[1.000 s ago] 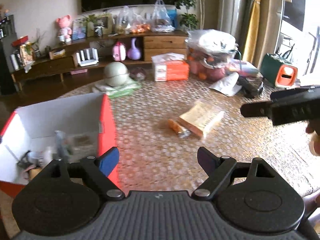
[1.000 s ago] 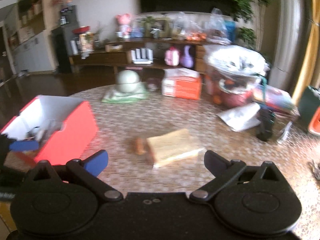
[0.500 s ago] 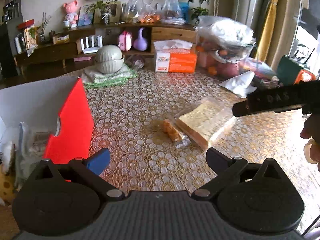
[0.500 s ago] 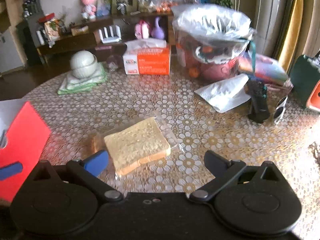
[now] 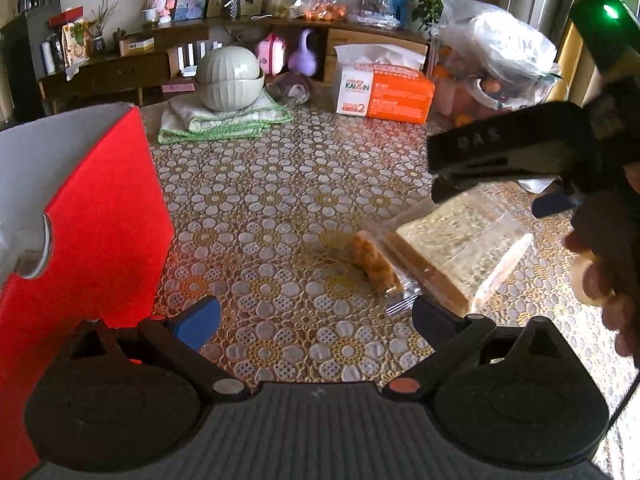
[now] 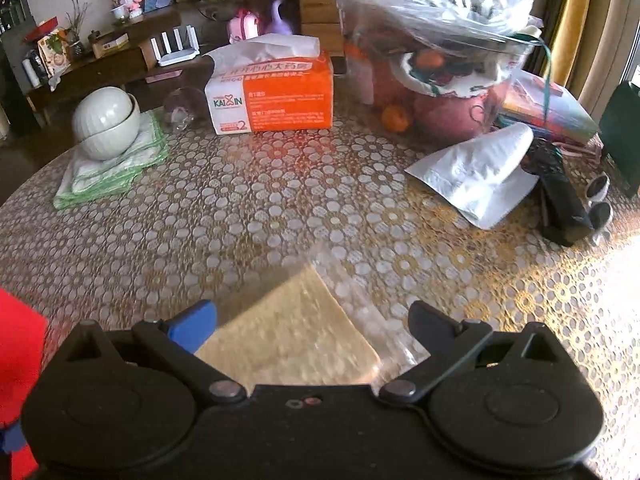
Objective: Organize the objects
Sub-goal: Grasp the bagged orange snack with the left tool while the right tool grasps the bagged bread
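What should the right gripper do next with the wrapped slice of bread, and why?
Probably lower the right gripper a little and close it on the clear-wrapped slice of bread. Its fingers are open, with the bread lying on the patterned tablecloth right between them, not yet held. The left gripper is open too, beside the red cardboard box, where the bread likely goes.

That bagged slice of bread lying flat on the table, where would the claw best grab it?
Probably from above, across the slice's edges. The bagged bread lies flat between the right claw's open fingers, and the loose clear wrapper past it looks too slippery to pinch.
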Action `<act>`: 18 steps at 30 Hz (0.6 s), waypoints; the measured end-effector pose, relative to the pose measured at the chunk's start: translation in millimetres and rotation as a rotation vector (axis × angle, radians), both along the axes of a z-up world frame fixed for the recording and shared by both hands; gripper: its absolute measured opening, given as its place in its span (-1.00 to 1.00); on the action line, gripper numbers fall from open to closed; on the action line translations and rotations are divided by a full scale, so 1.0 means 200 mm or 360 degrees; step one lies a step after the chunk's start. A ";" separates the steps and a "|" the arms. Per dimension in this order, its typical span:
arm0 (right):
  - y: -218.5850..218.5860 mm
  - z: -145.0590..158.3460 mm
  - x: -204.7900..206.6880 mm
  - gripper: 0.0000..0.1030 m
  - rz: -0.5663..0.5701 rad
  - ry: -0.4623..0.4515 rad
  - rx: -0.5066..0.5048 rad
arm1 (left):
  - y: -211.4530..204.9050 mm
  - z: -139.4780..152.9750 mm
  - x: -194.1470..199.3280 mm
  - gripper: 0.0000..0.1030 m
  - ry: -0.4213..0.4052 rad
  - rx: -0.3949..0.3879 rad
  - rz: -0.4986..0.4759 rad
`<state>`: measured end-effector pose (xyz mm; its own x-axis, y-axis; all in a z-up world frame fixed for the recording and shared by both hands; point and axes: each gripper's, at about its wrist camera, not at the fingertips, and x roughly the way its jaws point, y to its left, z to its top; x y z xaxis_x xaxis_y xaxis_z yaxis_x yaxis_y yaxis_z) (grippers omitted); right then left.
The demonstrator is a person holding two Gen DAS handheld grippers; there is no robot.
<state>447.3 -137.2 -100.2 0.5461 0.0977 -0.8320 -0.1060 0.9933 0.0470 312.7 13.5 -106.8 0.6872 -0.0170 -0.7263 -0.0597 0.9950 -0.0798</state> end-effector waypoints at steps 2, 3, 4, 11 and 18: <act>0.03 -0.02 0.03 0.99 -0.0005 0.0010 -0.0015 | 0.00 -0.02 0.01 0.99 0.0008 0.0012 0.0008; 0.04 -0.03 0.04 0.99 -0.0004 0.0011 -0.0031 | 0.01 -0.02 0.01 0.99 0.0006 0.0014 0.0009; 0.06 -0.04 0.04 0.99 -0.0009 0.0007 -0.0053 | 0.01 -0.02 0.01 0.99 0.0004 0.0019 0.0009; 0.15 -0.12 0.08 0.99 0.0021 0.0017 -0.0220 | 0.01 -0.04 0.02 0.99 -0.0007 0.0062 0.0007; 0.11 -0.12 0.02 0.96 0.0218 0.0025 -0.0289 | 0.01 -0.06 0.01 0.99 -0.0013 0.0038 -0.0030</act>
<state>451.5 -114.5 -123.3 0.5250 0.0179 -0.8509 -0.2411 0.9619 -0.1285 315.5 16.3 -118.0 0.6929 -0.0124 -0.7210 -0.0406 0.9976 -0.0562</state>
